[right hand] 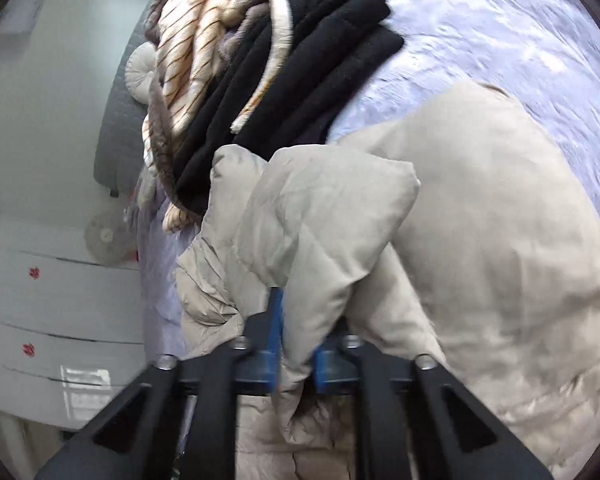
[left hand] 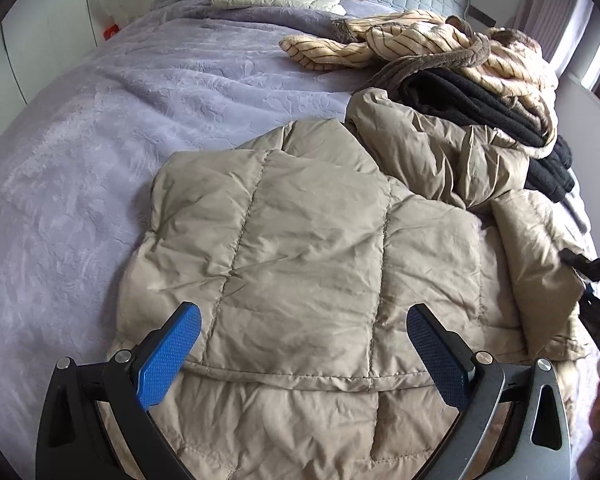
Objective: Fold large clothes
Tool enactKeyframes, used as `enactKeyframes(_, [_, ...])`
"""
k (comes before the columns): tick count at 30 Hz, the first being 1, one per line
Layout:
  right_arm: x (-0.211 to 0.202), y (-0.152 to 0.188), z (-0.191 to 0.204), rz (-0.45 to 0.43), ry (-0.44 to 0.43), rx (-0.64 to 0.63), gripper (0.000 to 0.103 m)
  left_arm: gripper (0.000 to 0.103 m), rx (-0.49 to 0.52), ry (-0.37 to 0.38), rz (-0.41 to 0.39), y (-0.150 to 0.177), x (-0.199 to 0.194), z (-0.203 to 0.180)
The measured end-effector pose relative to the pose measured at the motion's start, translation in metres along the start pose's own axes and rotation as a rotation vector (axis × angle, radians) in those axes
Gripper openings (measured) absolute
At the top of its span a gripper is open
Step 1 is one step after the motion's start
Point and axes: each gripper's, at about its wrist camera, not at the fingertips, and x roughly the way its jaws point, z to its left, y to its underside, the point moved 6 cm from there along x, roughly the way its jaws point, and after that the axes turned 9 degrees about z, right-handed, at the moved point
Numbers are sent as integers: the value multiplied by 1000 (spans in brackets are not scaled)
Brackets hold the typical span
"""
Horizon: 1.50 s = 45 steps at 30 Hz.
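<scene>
Bedspread (left hand: pixel 100 120) bears jacket (left hand: pixel 300 240) (right claw (right hand: pixel 296 340) pinching it).

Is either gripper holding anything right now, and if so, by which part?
The right gripper is shut on a bunched fold of the beige puffer jacket, seemingly its sleeve. The left gripper is open, holding nothing.

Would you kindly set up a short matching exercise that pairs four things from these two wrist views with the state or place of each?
Things:
1. left gripper
2. right gripper
3. beige puffer jacket
4. black garment

States or places:
A. lies under the striped fleece
B. spread on the purple blanket
C. open above the jacket
D. shut on a fold of the jacket

Pairs: 1-C, 2-D, 3-B, 4-A
</scene>
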Motion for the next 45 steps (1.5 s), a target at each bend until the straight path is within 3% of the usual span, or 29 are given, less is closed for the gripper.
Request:
enactKeyframes(2, [-1, 4, 22, -11, 29, -143, 10, 103, -15, 48, 3, -1, -1, 4])
enactKeyframes(4, [4, 16, 51, 4, 48, -316, 10, 103, -43, 144, 15, -5, -3, 10])
enactKeyframes(8, [31, 60, 97, 97, 96, -599, 10, 103, -116, 351, 36, -13, -8, 19])
enactKeyframes(9, [38, 72, 104, 125, 110, -654, 10, 103, -144, 420, 41, -16, -10, 22])
enactKeyframes(12, [65, 108, 105, 241, 183, -763, 14, 103, -187, 533, 52, -20, -12, 24])
enactKeyframes(13, [70, 115, 101, 261, 224, -784, 23, 103, -190, 558, 59, -21, -11, 23])
enactKeyframes(15, [69, 123, 95, 275, 276, -798, 72, 103, -182, 595, 78, -22, -8, 17])
enactKeyframes(19, [34, 122, 73, 270, 283, -761, 76, 103, -147, 653, 142, -15, 2, -4])
enactKeyframes(24, [-23, 106, 19, 251, 293, -566, 76, 103, -96, 636, 194, -10, 20, -32])
enactKeyframes(27, [-61, 83, -33, 210, 249, -313, 76, 103, -83, 637, 194, -12, 24, -45])
enactKeyframes(29, [-79, 70, -65, 179, 188, -137, 76, 85, -67, 621, 184, -14, 25, -50])
enactKeyframes(30, [-90, 61, -85, 143, 139, -29, 76, 58, -54, 610, 193, -14, 26, -53])
enactKeyframes(31, [-102, 55, -102, 108, 96, 47, 76, 25, -44, 598, 202, -12, 28, -53])
enactKeyframes(32, [-106, 50, -111, 83, 69, 96, 75, 14, -30, 576, 211, -12, 31, -55])
enactKeyframes(34, [-114, 38, -130, 40, 14, 181, 41, 13, -10, 549, 193, -9, 28, -51])
enactKeyframes(35, [-112, 34, -131, 44, 7, 191, 12, 13, 8, 523, 172, -7, 24, -47])
enactKeyframes(37, [-106, 29, -127, 59, 15, 142, 10, 14, 31, 472, 157, -2, 25, -38])
enactKeyframes(40, [-85, 31, -117, 95, 113, 28, 10, 14, 43, 409, 170, 1, 40, -25])
enactKeyframes(45, [-68, 30, -128, 82, 104, 84, 10, 19, 46, 340, 156, -4, 33, -7])
